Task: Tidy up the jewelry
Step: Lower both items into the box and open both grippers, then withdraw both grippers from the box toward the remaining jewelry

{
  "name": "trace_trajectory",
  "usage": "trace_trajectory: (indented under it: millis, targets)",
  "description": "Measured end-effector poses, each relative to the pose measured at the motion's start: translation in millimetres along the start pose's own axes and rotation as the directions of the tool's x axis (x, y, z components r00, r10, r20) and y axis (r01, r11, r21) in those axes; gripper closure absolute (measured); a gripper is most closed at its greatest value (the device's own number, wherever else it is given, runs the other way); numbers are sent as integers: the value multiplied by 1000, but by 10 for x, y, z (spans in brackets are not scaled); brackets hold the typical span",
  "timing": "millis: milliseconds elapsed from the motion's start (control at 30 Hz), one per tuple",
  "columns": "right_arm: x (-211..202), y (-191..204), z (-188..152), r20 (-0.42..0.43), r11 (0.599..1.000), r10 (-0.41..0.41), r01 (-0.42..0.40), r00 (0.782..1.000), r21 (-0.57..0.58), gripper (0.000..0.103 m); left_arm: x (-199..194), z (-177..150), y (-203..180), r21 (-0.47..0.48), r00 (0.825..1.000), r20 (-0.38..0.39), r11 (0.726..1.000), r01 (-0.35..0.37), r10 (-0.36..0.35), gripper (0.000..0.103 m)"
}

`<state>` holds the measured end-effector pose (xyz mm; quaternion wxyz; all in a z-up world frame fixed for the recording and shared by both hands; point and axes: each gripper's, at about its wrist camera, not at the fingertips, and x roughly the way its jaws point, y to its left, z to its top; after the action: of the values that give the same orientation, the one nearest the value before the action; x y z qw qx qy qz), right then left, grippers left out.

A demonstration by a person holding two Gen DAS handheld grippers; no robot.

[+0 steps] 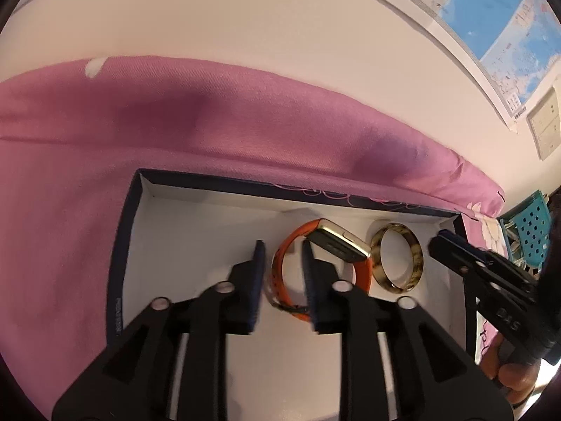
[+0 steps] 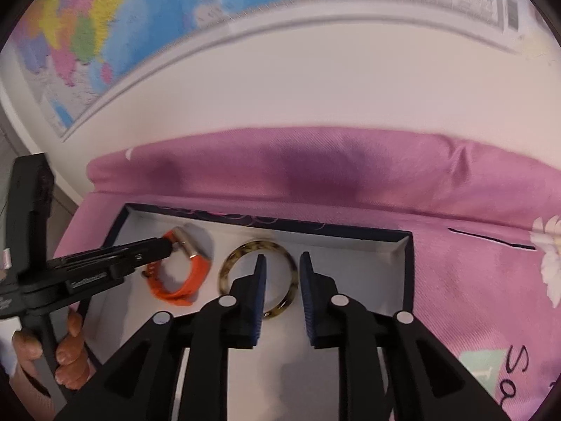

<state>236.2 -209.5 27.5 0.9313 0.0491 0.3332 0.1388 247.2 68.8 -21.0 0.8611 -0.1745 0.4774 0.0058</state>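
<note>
An open box with a dark blue rim (image 1: 121,263) and white floor lies on pink cloth. In it lie an orange-strapped watch with a gold case (image 1: 338,245) and a tortoiseshell bangle (image 1: 398,261), side by side. My left gripper (image 1: 283,245) is open, and the left side of the strap's loop sits in the gap between its pads, untouched. In the right wrist view my right gripper (image 2: 283,258) is open astride the bangle (image 2: 233,263): one finger stands inside the ring, and the ring's right side lies loose in the gap. The watch (image 2: 196,273) lies to its left, by the left gripper (image 2: 170,245).
The pink cloth (image 1: 210,129) rises in a fold behind the box (image 2: 408,266). A wall map (image 2: 105,17) hangs beyond. A teal perforated basket (image 1: 529,228) stands at far right. The right gripper (image 1: 436,242) hangs over the box's right wall. A person's hand (image 2: 70,351) holds the left tool.
</note>
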Motion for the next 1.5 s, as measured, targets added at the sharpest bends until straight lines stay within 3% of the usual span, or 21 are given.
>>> trace_trajectory:
  millis: [67,300,500,633,833,1033,1300,1500]
  targets:
    - [-144,50,-53,29,1000,9,-8,1000,-22,71,-96,-31,-21,20,999,33,1000,-14,14,70]
    - [-694,275,-420,97,987,61,-46,993,-153,68,-618,-238,-202,149,983,176,986,-76,49,53]
    - [-1009,403,-929,84,966,83,-60,993,-252,68,-1064,-628,-214,269,969,248,959,-85,16,44]
    - [-1079,381,-1264,46,968,80,-67,996,-241,68,-1214,-940,-119,308,970,243,950,-62,-16,43]
    - [-1004,354,-1621,-3,975,42,-42,999,-218,68,-1243,-1331,54,318,975,223,945,-74,2,42]
    - [-966,377,-1749,-14,977,55,-56,998,-207,68,-1251,-1611,103,330,979,202,942,-56,-13,38]
    - [-902,486,-1796,-15,966,8,-11,1000,-258,68,-1250,-1812,76,350,982,184,936,-33,-35,35]
    - [-916,451,-1825,-9,969,6,-9,1000,-248,82,-1250,-1876,73,362,984,174,932,-26,-40,35]
